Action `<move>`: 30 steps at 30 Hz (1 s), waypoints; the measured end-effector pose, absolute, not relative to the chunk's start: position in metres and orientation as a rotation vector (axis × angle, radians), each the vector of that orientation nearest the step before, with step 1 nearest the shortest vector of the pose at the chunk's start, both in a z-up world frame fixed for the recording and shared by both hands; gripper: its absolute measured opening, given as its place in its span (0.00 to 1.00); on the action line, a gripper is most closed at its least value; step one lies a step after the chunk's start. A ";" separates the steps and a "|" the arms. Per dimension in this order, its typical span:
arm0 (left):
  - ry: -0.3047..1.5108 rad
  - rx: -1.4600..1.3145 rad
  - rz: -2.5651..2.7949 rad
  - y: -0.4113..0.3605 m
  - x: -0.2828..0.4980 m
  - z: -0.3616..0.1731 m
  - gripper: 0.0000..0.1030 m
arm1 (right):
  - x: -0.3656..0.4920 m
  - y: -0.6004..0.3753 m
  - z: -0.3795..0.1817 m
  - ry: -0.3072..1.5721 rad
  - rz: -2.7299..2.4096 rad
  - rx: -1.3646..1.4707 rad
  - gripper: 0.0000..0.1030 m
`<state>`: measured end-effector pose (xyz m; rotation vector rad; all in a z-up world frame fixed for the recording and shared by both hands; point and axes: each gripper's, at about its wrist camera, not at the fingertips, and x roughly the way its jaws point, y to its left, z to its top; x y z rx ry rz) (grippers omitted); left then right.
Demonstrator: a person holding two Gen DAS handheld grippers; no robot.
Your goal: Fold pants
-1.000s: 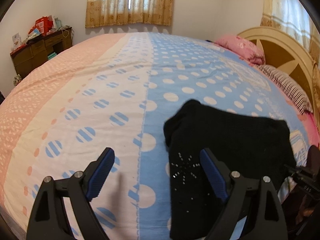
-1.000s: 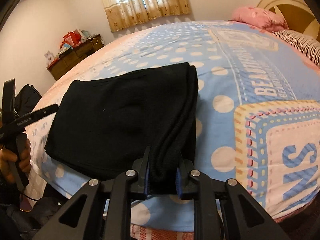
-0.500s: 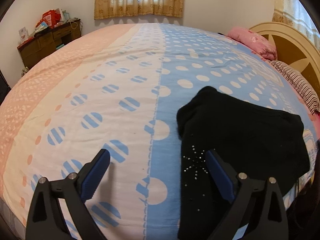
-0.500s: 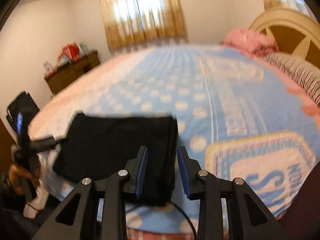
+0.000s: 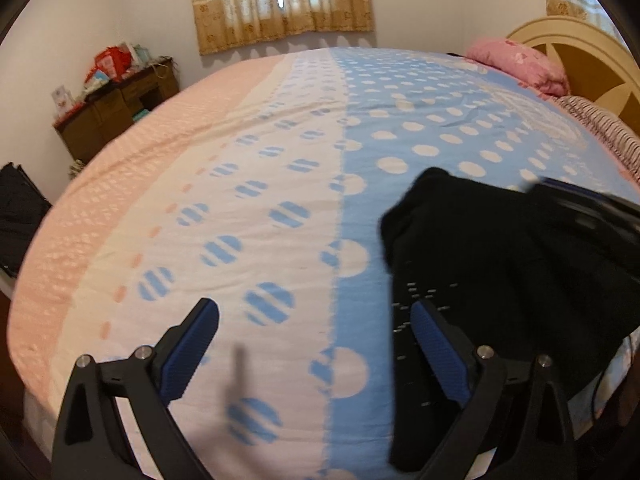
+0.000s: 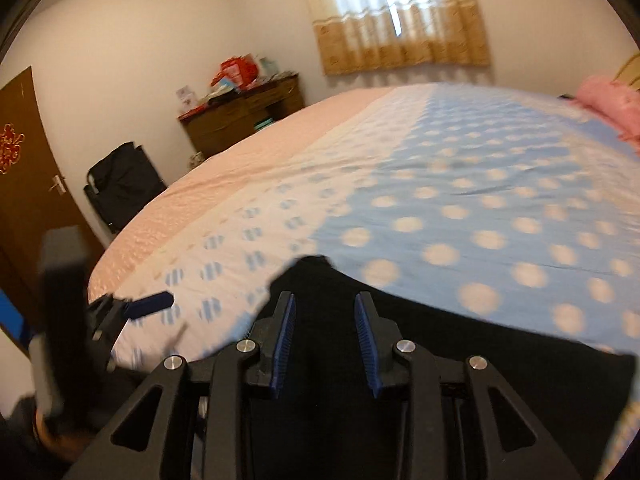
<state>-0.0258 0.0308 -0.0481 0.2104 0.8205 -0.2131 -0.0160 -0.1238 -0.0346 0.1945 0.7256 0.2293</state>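
The folded black pants [image 5: 500, 264] lie on the dotted bedspread [image 5: 280, 184] at lower right of the left view. The left gripper [image 5: 316, 332] gapes wide, empty. The right gripper [image 6: 325, 320], just parted, holds nothing above the pants.

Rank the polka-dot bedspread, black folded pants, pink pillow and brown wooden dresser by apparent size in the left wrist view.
1. Polka-dot bedspread
2. Black folded pants
3. Brown wooden dresser and pink pillow look alike; both are far off, so unranked.
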 end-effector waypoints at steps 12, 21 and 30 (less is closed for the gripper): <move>0.889 0.200 -0.176 0.043 -0.014 -0.064 0.96 | 0.031 -0.115 -0.070 0.799 0.222 0.264 0.32; 0.871 0.204 -0.169 0.043 -0.016 -0.058 0.96 | -0.047 -0.168 -0.012 0.599 0.167 0.366 0.32; 0.817 0.179 -0.227 0.025 -0.015 -0.033 0.96 | -0.140 -0.239 -0.008 0.609 -0.134 0.253 0.32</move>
